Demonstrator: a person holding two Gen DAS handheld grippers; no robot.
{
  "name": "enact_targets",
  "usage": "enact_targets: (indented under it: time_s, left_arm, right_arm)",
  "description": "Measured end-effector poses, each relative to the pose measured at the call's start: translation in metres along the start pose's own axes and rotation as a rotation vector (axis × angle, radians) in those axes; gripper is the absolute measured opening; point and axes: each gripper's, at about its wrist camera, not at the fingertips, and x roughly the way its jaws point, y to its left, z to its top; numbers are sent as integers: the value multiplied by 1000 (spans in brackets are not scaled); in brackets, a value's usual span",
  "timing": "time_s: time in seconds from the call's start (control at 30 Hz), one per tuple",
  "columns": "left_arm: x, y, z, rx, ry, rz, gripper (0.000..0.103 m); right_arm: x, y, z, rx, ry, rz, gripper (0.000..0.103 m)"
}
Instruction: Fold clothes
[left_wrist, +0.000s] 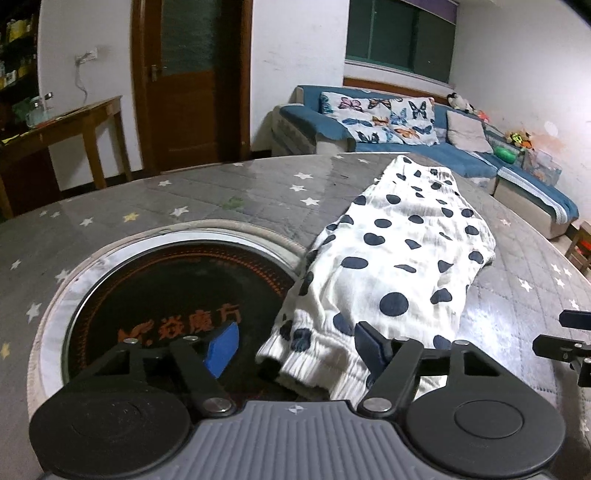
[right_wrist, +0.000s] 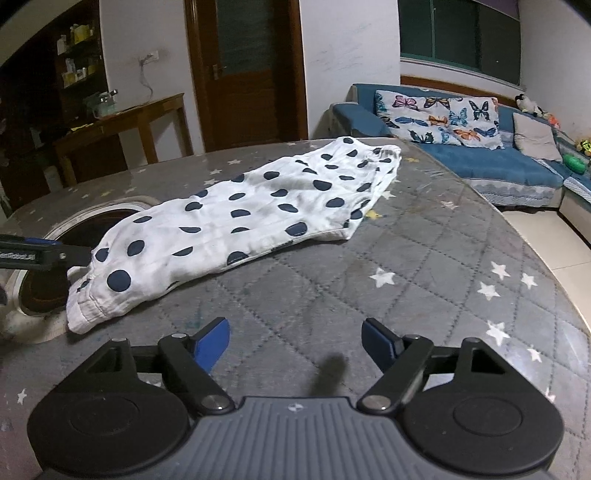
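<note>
- Your left gripper (left_wrist: 297, 345): jaws apart, pads not pressing; the ribbed cuff of the polka-dot garment (left_wrist: 391, 266) lies between them.
- Your right gripper (right_wrist: 295, 341): jaws apart over bare star-print table cover (right_wrist: 424, 266); garment lies ahead, left of the jaws.

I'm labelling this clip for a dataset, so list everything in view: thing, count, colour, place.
garment: one, white with navy dots, flat on the table, near cuff over the cooktop rim
table: one, grey quilted cover with stars
cooktop: one, black, round, set into the table
sofa: one, blue, against the far wall
butterfly cushions: two, white
wooden door: one, brown
side table: one, brown, at the left wall
left gripper: open, cuff between its fingers
right gripper: open, over bare table
</note>
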Motion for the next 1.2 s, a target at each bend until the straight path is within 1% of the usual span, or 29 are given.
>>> enact_targets:
  time_s: [0.03, 0.1, 0.17, 0.2, 0.27, 0.4, 0.5, 0.53, 0.77, 0.83, 1.0, 1.2]
  left_arm:
    - [2, 0, 1, 2, 5, -7, 63]
    - [7, 0, 2, 6, 15, -20, 60]
    - [11, 0, 3, 10, 24, -33, 51]
    - [13, 0, 2, 10, 28, -39, 49]
    - [15, 0, 2, 8, 34, -56, 37]
    - [16, 0, 2, 4, 35, -73, 27]
    - [16, 1, 2, 4, 28, -81, 22]
    - [15, 1, 2, 4, 24, -81, 19]
    - [1, -1, 5, 3, -25, -91, 15]
    - [-4, -2, 5, -4, -38, -104, 14]
    - [-17, -7, 4, -11, -70, -150, 13]
    - [-30, -22, -2, -1, -86, -234, 12]
  right_arm:
    - [1, 1, 0, -1, 1, 4, 80]
    - [2, 3, 1, -6, 3, 9, 80]
    - [4, 4, 2, -8, 3, 14, 79]
    - [4, 4, 2, -9, 3, 17, 78]
    - [5, 4, 3, -7, 3, 25, 77]
    - [6, 6, 4, -5, 2, 32, 75]
    - [6, 6, 5, -1, 0, 40, 71]
    - [6, 6, 6, 1, -2, 43, 67]
    - [3, 9, 10, -9, -22, 54, 63]
    - [2, 10, 11, -14, -27, 56, 61]
    - [-1, 13, 20, -16, -44, 82, 58]
    - [-7, 20, 38, -11, -84, 146, 57]
